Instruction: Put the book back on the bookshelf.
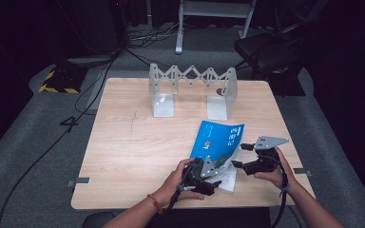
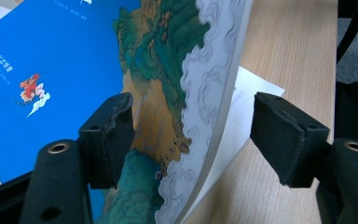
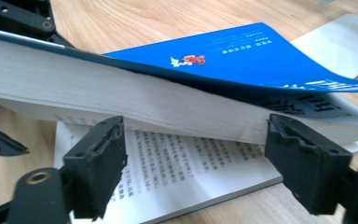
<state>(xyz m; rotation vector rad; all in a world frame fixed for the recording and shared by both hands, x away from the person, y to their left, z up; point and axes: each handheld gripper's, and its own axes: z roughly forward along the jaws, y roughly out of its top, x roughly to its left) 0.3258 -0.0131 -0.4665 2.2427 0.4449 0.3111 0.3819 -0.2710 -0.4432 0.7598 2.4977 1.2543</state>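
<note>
The left claw (image 2: 193,133) stands spread, one jaw against the blue cover and the other out past the page edges, so the lifted part of the paperback book (image 2: 121,70) sits between them without being pinched. From the high view this claw (image 1: 208,176) is at the book's near corner, low over the tabletop (image 1: 133,142). The right claw (image 3: 196,163) is also spread, its jaws straddling the open printed page beneath the raised block of pages, gripping nothing; it sits just beside the book's right edge (image 1: 247,156).

The book (image 1: 217,145) lies near the front right of the tabletop, cover and most pages propped up, a few bottom leaves flat. Well behind it stands an extendable bookend rack (image 1: 192,90), empty.

My reading: the step in hand is getting the book closed or gathered for a grasp, likely toward the rack. Next, the left claw should close on the raised block near the spine side while the right steadies the loose lower pages, so nothing fans or creases.
</note>
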